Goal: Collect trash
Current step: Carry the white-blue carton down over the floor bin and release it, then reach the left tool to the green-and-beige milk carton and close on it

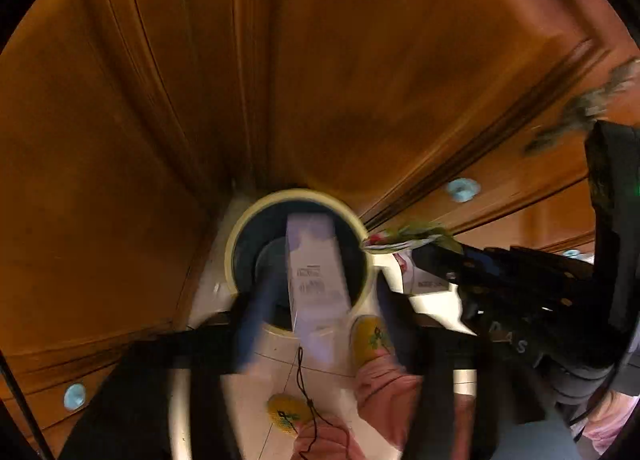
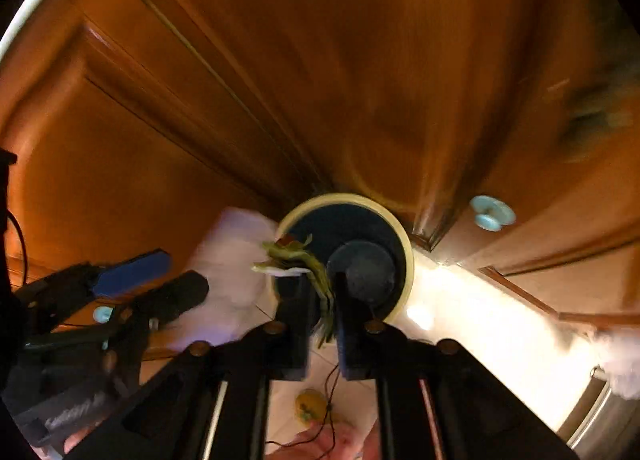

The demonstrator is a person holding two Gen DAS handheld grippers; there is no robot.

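Nearest the left wrist camera, the left gripper (image 1: 316, 324) is standing with its jaws spread, and a pale printed carton (image 1: 316, 276) is lying between them without either finger visibly pressing on it; its upper end is reaching over the mouth of the cream-rimmed bin (image 1: 236, 244) on the tiled floor, close against the wooden cabinet doors (image 1: 320, 59). To the right in this view, the right gripper (image 1: 416, 250) is bringing a crumpled green wrapper (image 1: 412, 234) up to the bin's rim. From the right wrist camera, that gripper (image 2: 322, 300) is showing its jaws drawn close around the green wrapper (image 2: 304, 260), which is hanging above the near edge of the bin (image 2: 408, 260), while the left gripper (image 2: 160, 280) is hovering beside the blurred carton (image 2: 232, 260). Judging by this, the drop-off step is in hand: the carton looks released, and the next move calls for centring the wrapper over the opening before parting the right jaws.
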